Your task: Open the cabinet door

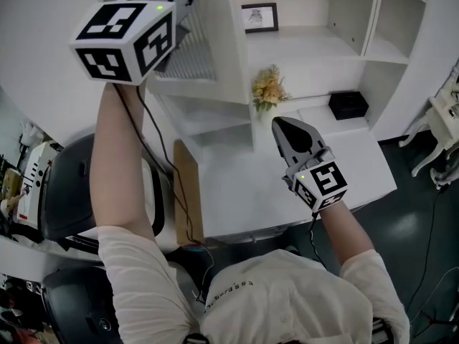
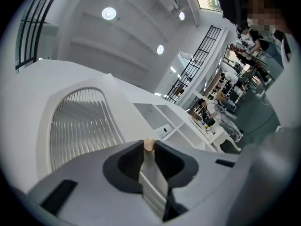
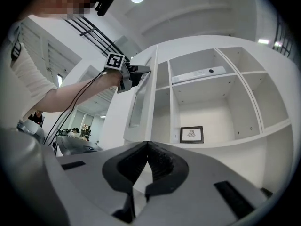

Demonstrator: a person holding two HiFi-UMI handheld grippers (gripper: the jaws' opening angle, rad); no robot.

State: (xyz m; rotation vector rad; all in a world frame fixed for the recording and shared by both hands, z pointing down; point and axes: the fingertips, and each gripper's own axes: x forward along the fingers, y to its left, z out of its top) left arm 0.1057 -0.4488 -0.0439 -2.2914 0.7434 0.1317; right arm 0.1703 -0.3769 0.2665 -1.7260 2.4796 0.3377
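The left gripper [image 2: 149,150] clamps the knob [image 2: 149,144] of the door [image 1: 208,49], which stands swung well out at the cabinet's [image 1: 308,49] upper left corner. The right gripper [image 3: 146,147] is clenched on nothing. Opening looks nearly done; only letting go seems left.

The left gripper [image 2: 149,146] runs off the head view's top edge, jaws unseen there (its marker cube [image 1: 125,41] covers part of the cabinet door [image 1: 192,61]). The drawing in the framed picture [image 1: 259,17] is too small to read.
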